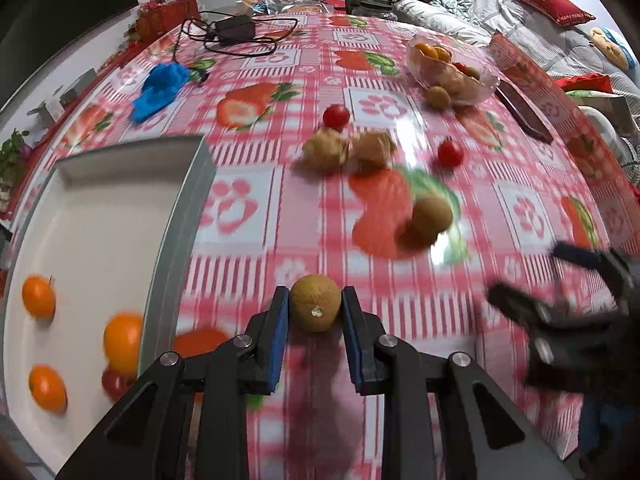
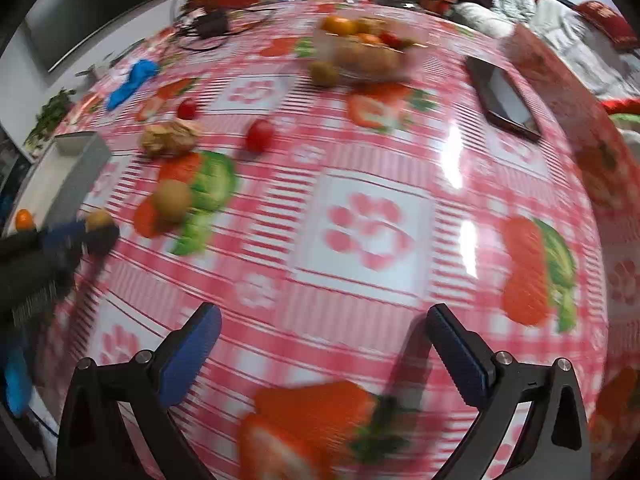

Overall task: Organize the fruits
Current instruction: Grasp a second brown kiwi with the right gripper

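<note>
My left gripper (image 1: 315, 309) is shut on a round brown longan (image 1: 315, 307), held above the tablecloth beside the white tray (image 1: 100, 216). The tray holds three small oranges (image 1: 38, 296) and a cherry tomato (image 1: 114, 382). On the cloth lie another longan (image 1: 431, 216), two walnuts (image 1: 348, 150) and two cherry tomatoes (image 1: 450, 153). A clear bowl (image 1: 480, 80) of mixed fruit stands far right, with a longan (image 1: 437, 97) beside it. My right gripper (image 2: 324, 344) is open and empty above the cloth; it also shows blurred in the left wrist view (image 1: 560, 292). The left gripper (image 2: 84, 232) with its longan shows in the right wrist view.
A blue cloth (image 1: 160, 90) and a black power adapter with cables (image 1: 234, 30) lie at the far left of the table. A dark phone (image 2: 504, 96) lies near the right edge. Bedding and clutter lie beyond the table.
</note>
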